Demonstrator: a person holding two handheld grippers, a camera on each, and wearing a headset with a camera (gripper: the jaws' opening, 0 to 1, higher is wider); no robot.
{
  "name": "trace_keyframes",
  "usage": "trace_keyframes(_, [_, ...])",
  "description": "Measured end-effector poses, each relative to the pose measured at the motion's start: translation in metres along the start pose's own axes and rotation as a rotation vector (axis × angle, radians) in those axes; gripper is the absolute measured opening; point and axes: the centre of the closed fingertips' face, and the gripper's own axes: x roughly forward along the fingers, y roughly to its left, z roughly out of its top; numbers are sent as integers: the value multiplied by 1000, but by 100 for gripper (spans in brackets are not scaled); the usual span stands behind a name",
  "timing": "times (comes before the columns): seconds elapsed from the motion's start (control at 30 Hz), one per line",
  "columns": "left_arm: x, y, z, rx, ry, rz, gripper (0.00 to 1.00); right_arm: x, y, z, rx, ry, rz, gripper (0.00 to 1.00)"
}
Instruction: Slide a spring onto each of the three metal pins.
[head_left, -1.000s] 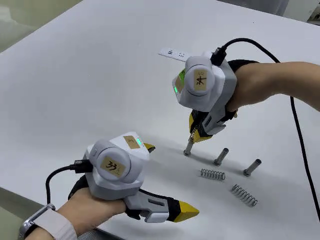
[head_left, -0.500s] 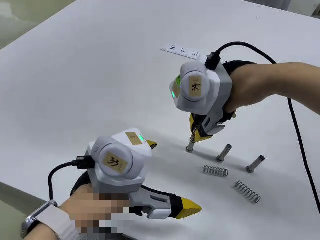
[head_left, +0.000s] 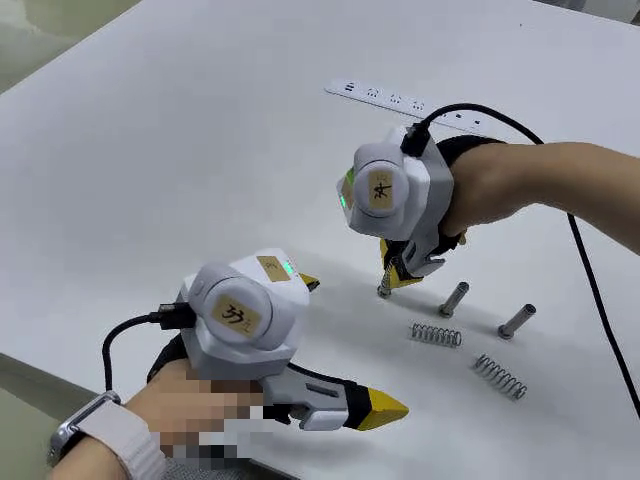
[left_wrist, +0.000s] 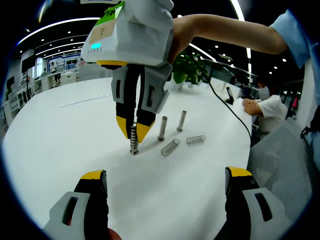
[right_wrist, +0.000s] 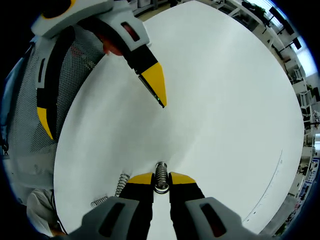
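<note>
While right tongs pinch a spring on one pin, left tongs spread (wide).

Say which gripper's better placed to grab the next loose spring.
Probably right: the right gripper, shut on the spring at the first pin, sits beside the loose springs; the left gripper hangs open, farther off.

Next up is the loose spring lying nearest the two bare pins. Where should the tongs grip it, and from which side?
Probably near one end, squeezing across the coils, with the open left tongs coming down from above. The spring lies flat on the table with both sides clear, and an end grip leaves the other end free to go over a pin.
</note>
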Motion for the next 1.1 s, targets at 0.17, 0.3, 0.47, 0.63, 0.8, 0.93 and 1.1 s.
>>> trace_keyframes(0.17, [0, 0, -1, 0, 2, -2, 100, 5, 0, -1, 0, 7, 3, 13])
trace_keyframes(0.3, [0, -1, -1, 0, 4, -2, 100, 7, 0, 0, -4, 12, 3, 13])
trace_keyframes(0.47, [0, -2, -1, -1, 5, -4, 100, 8, -1, 1, -7, 11, -2, 13])
trace_keyframes(0.63, [0, -3, -1, -2, 4, -5, 100, 10, -2, 1, -5, 4, -2, 13])
trace_keyframes(0.8, [1, -3, -1, 0, 6, -8, 100, 10, -2, 1, -3, 7, 3, 13])
trace_keyframes(0.93, [0, -3, -1, -2, 2, -6, 100, 12, -2, 0, 3, -14, 8, 23])
trace_keyframes(1.1, [1, -3, -2, 1, 4, -10, 100, 8, 1, 0, 28, -54, 4, 38])
